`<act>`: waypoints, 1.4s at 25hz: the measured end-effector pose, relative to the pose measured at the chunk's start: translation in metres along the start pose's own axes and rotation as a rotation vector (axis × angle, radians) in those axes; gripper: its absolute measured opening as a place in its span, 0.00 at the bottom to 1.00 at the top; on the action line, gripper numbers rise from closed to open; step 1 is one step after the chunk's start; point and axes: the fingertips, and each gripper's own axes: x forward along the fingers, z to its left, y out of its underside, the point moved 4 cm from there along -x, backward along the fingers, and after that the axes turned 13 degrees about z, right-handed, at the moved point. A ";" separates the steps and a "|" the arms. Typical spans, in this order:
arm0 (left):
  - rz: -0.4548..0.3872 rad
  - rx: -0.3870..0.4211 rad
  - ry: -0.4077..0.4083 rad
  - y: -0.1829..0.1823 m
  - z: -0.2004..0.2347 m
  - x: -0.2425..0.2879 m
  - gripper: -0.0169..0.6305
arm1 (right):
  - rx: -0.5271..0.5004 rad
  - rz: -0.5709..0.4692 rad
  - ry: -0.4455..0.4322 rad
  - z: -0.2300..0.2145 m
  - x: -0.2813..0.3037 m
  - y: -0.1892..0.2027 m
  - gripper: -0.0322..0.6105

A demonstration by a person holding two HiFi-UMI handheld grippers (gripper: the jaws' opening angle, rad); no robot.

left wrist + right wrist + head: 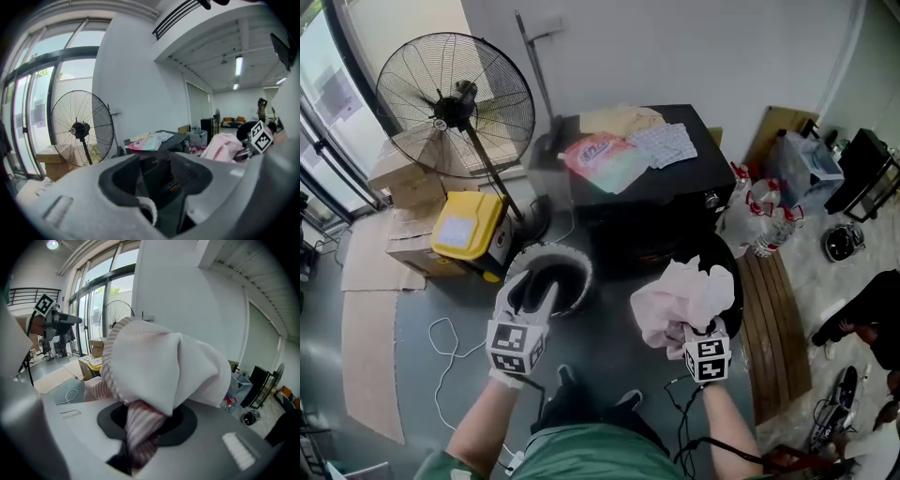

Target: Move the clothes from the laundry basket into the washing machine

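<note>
My right gripper (pixel 691 330) is shut on a bundle of pink-striped and white clothes (pixel 679 298), which fills the right gripper view (pixel 154 366) and hides most of the pads. The bundle hangs in front of the black washing machine (pixel 647 211), near its round dark door (pixel 729 281). My left gripper (pixel 532 289) is open and empty, hovering over the round white laundry basket (pixel 583 269). In the left gripper view, the basket's perforated rim (pixel 148 209) shows between the open jaws, with the machine (pixel 161 171) beyond and the clothes (pixel 223 145) at right.
A standing fan (pixel 455 103), a yellow box (pixel 469 225) and cardboard boxes (pixel 403 187) stand at the left. A detergent bag (pixel 600 159) lies on the machine. A white cable (pixel 441 347) lies on the floor. A wooden pallet (pixel 773 319), bottles (pixel 759 211) and a person (pixel 862 319) are at the right.
</note>
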 end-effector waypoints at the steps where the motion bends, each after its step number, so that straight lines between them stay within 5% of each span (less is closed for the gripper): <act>1: 0.008 -0.002 -0.005 0.002 -0.002 0.001 0.34 | -0.001 0.000 -0.002 -0.003 0.003 0.000 0.20; 19: 0.063 -0.098 0.039 0.004 0.052 0.140 0.34 | -0.008 0.063 0.012 -0.044 0.122 -0.055 0.20; 35: 0.153 -0.077 0.027 0.042 0.067 0.191 0.34 | -0.117 0.043 -0.062 -0.048 0.234 -0.065 0.20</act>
